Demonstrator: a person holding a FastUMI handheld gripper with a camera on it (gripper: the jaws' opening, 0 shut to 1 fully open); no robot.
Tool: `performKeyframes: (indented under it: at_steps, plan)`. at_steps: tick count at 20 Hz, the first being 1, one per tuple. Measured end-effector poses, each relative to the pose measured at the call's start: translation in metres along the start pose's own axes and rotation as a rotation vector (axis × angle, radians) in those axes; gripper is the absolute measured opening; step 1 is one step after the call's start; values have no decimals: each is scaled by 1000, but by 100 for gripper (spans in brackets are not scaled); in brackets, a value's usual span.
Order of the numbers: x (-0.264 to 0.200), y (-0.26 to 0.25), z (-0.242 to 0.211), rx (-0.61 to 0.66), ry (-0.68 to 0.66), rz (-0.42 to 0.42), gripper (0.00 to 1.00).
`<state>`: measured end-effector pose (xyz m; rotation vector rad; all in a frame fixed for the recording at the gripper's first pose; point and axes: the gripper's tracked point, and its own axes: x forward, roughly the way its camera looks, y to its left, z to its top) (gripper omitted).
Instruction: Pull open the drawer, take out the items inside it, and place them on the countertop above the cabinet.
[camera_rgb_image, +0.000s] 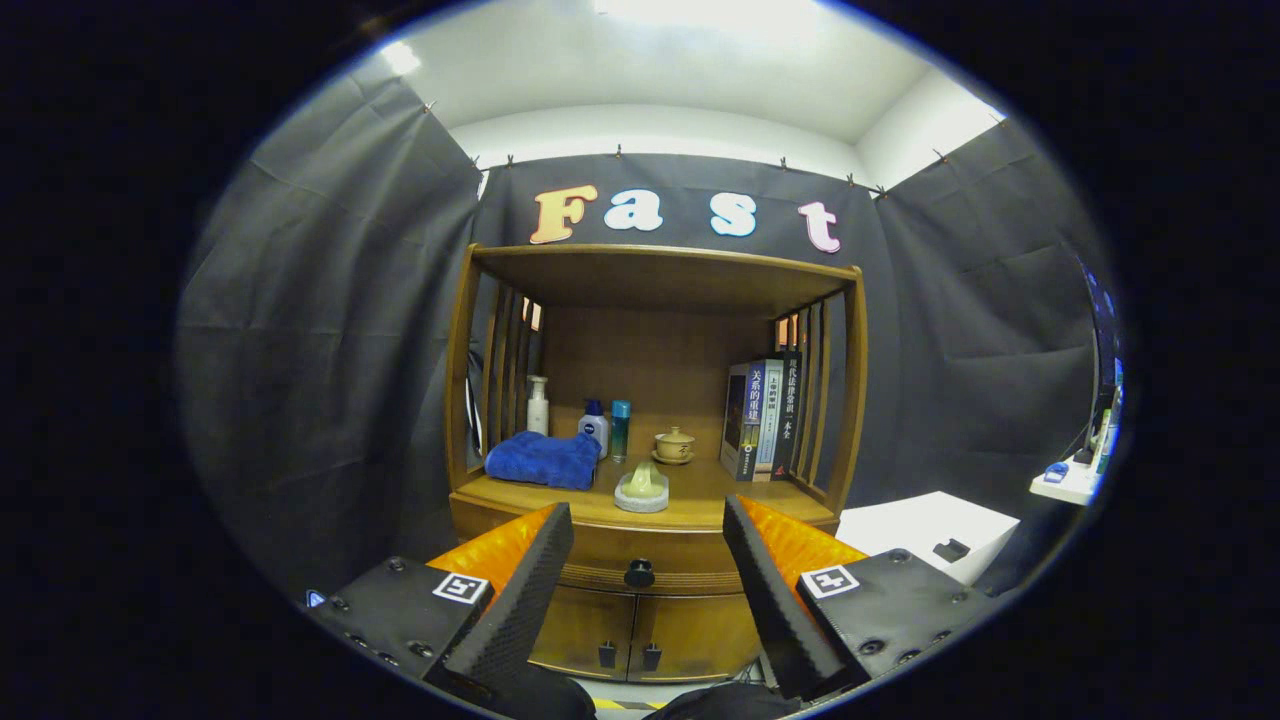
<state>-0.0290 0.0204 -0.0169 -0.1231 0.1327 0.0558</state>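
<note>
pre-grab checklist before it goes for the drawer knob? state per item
1. Gripper open: ok, fingers spread wide, nothing between them.
2. Drawer knob in sight: ok, it sits centred in the gap between the fingers, beyond their tips.
3. Drawer state: shut, not yet pulled.
4. Contact with the knob: not ok, fingers are short of the cabinet.
5. Room on the countertop: ok, bare wood between the green item on its round base and the books; blue towel takes the other end.
6. Drawer contents: cannot tell, hidden.
</note>
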Motion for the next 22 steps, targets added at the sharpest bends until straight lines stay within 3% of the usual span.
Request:
performKeyframes:
  at_steps: [8,22]
  plan:
    - [-6,-13,-8,86,12,-22,98]
    - [-2,-20,-25,77,45,-39,98]
